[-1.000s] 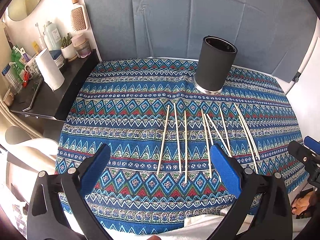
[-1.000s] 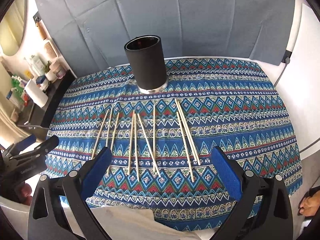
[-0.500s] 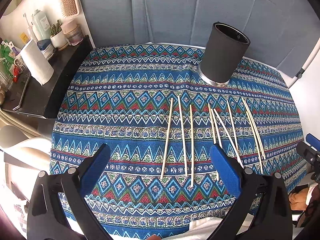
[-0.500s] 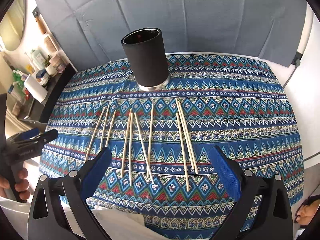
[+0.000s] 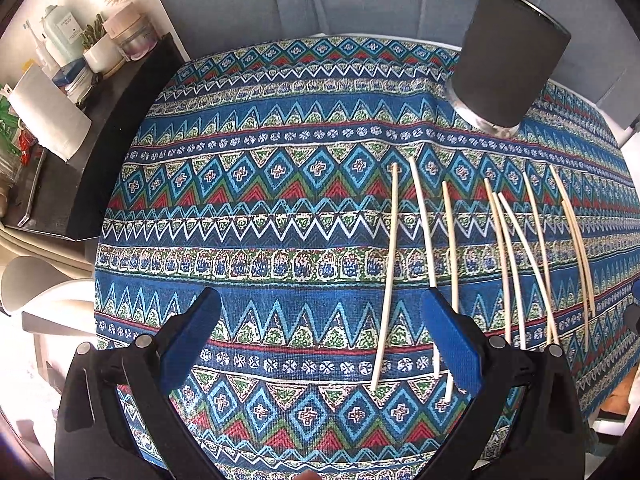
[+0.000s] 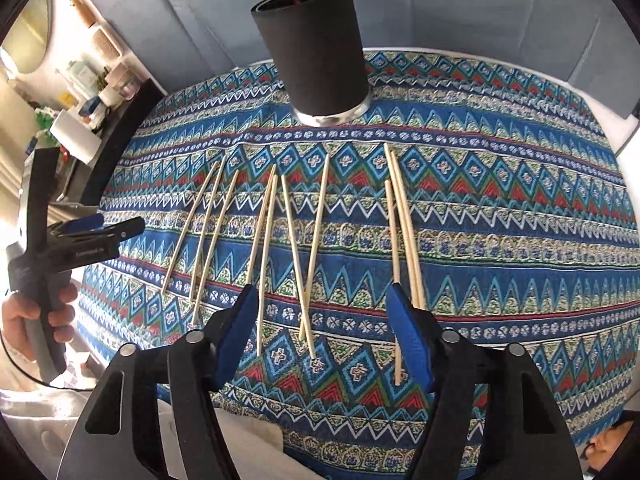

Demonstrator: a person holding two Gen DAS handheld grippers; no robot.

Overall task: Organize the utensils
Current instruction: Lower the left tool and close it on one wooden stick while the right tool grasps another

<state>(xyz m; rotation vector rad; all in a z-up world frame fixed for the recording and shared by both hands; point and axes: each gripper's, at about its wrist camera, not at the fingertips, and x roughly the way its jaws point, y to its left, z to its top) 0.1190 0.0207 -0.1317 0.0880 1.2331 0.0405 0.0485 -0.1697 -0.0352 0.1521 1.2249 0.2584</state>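
Several pale wooden chopsticks [image 5: 390,272] [image 6: 316,232] lie side by side on the patterned blue cloth [image 5: 280,216]. Behind them stands a black cylindrical holder [image 5: 508,60] [image 6: 320,52], upright and dark inside. My left gripper [image 5: 320,294] hangs open above the cloth, with the leftmost chopstick between its blue fingers [image 5: 444,328] and others under the right one. In the right wrist view it shows at the left edge [image 6: 100,228], held by a hand [image 6: 36,316]. My right gripper [image 6: 322,290] hovers low over the middle chopsticks. Its jaws are closing; the pads touch nothing.
A dark side shelf [image 5: 120,92] at the left carries a paper roll [image 5: 48,116], bottles and a small plant. A grey fabric backdrop [image 6: 480,12] rises behind the table. White cloth [image 6: 248,440] lies at the near edge below the right gripper.
Both grippers have come down and forward toward the chopsticks, which now look larger. The right gripper's fingers have moved closer together. The left gripper's fingers stay wide apart.
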